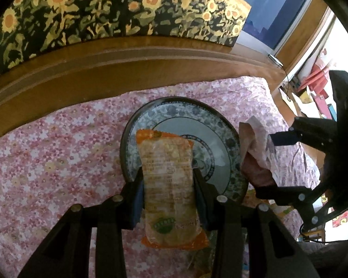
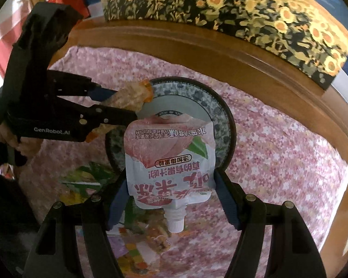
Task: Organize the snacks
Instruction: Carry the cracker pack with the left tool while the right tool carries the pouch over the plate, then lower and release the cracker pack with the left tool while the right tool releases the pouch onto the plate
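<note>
Above the blue-patterned plate (image 1: 222,139) on the pink floral cloth (image 1: 58,157), the left gripper (image 1: 168,178) pinches an orange snack packet (image 1: 167,180) between narrow jaws. Beside it, also over the plate, the right gripper (image 2: 170,183) clamps a peach jelly pouch (image 2: 169,162) at its wider sides, cap (image 2: 175,223) toward the camera.
</note>
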Motion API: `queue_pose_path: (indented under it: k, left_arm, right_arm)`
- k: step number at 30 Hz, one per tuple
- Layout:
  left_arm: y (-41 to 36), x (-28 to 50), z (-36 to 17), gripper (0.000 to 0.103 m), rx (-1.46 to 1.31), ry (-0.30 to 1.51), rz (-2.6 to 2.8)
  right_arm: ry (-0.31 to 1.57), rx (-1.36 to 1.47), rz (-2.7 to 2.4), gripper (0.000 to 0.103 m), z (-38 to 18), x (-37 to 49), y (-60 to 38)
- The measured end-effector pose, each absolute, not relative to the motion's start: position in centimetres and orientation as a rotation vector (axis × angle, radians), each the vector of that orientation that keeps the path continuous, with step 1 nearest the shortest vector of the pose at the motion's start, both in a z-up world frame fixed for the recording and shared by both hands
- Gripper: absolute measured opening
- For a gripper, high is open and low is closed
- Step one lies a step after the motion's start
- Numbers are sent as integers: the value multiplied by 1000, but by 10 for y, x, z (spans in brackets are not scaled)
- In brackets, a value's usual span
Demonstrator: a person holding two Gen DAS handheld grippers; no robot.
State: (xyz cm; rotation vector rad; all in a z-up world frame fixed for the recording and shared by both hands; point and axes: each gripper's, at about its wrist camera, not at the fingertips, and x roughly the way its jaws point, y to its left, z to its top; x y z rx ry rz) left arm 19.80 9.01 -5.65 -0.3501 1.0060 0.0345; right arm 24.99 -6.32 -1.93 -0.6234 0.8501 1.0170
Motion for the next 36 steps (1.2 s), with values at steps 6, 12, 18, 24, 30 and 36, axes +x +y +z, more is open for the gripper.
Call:
queue_pose_path:
  k: [6,12,18,24,30,36]
  left_arm:
    - [92,203,-63,40,-347,1016,36]
    - [94,206,-66,40,-351,1021,33]
    - [91,212,-64,40,-348,1031,16]
    - [88,213,-66,40,-332,1035,20]
    - [95,211,-67,40,-346,1034,43]
    - [103,206,-58,55,-373,1018,46]
  right_arm:
    - [853,-704,1030,71,-27,258,-46]
    - [848,-793,1076,71,-38,250,-26]
    - [856,-869,1123,71,-56,243,-14]
    - [837,-897,1139,71,-60,241,-6]
    - [808,-931,1173,71,-65,234,10]
    - [805,-947,1190,71,-70,232,26]
